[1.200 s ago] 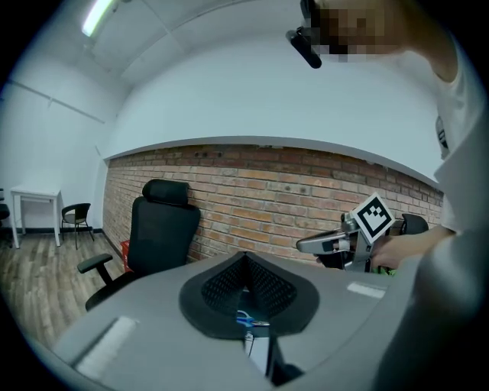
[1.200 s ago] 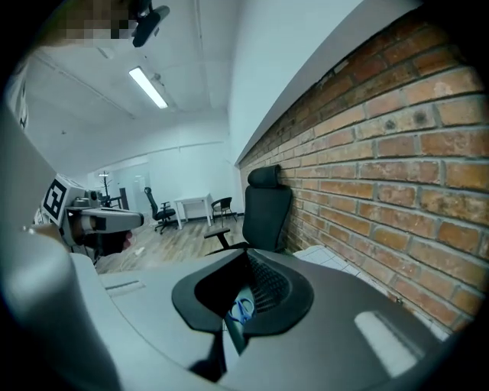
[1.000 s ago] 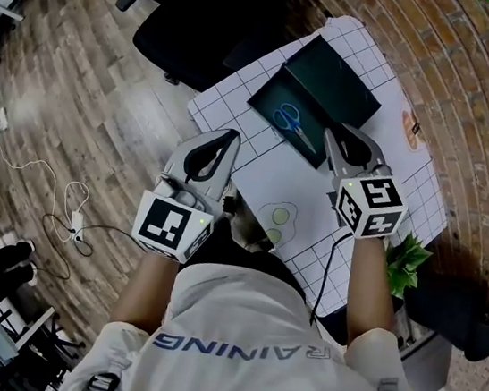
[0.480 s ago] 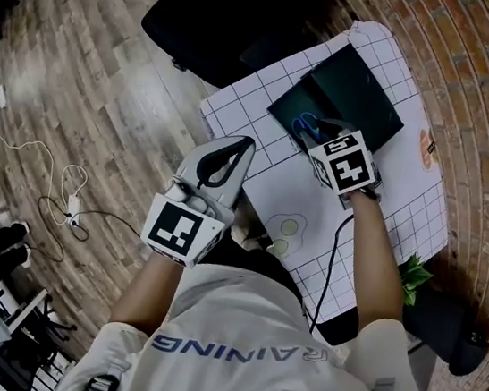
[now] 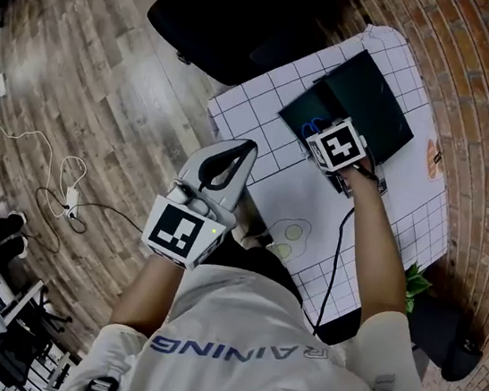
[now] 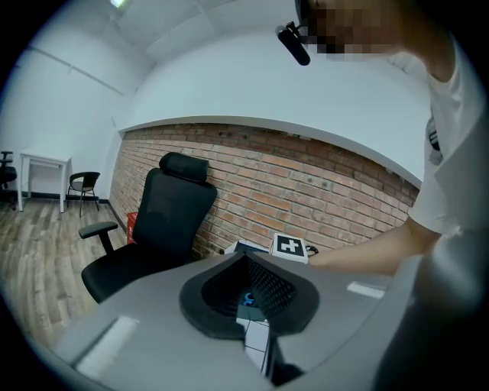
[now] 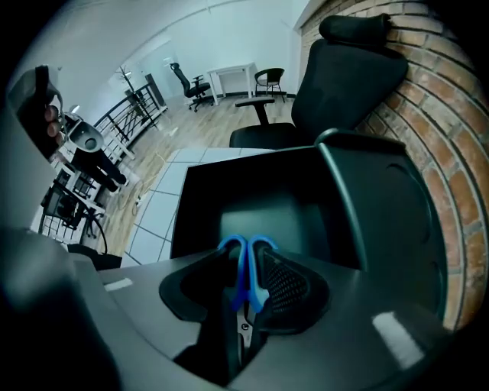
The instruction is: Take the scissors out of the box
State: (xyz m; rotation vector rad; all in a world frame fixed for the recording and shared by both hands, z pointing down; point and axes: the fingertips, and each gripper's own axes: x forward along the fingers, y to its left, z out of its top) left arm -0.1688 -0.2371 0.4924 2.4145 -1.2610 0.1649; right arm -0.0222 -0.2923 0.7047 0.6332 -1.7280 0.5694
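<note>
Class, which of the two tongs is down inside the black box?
The right tongs, jaws just opening around the blue scissors in the box; the left tongs hang shut, away from it.

Right gripper [image 7: 244, 279] went from beside the box [image 5: 378, 110] to nose-down inside it; its jaws have just been opening and now straddle the scissors [image 7: 256, 263].

Bright blue-handled scissors [image 7: 246, 275] sit in a matte black box [image 7: 252, 206]. White tablecloth with a black grid [image 5: 270, 140], black office chair [image 5: 216, 14] up top, reddish-brown brickwork [image 5: 486, 80] right, brown wood-plank floor [image 5: 81, 77] left.
</note>
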